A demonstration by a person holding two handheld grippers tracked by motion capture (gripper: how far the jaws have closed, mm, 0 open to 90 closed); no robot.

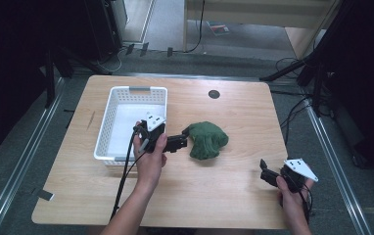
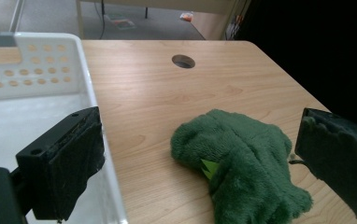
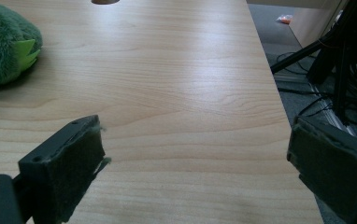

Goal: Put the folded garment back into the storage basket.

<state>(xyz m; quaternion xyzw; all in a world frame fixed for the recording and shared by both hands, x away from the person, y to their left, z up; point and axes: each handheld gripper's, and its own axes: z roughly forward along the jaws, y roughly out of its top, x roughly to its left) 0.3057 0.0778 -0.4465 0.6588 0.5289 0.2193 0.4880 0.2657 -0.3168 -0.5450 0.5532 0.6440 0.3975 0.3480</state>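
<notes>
Green plush toy [image 1: 207,140] lies on the wooden counter [image 1: 234,196] near its middle, at about 3 o'clock from the white perforated basket [image 1: 107,113] and apart from it. In the left gripper view a small lighter green tag shows on the toy's fuzzy surface. The left gripper [image 1: 184,139] is released, its jaws spread wide on either side of the toy's near edge; whether either pad touches the plush cannot be told. The left hand [image 1: 149,155] holds it just beside the basket's right wall. The right gripper [image 1: 263,171] is also released, jaws wide apart over bare wood near the counter's 4 o'clock corner, well apart from the toy. A round hole [image 1: 214,94] sits at 12 o'clock.
</notes>
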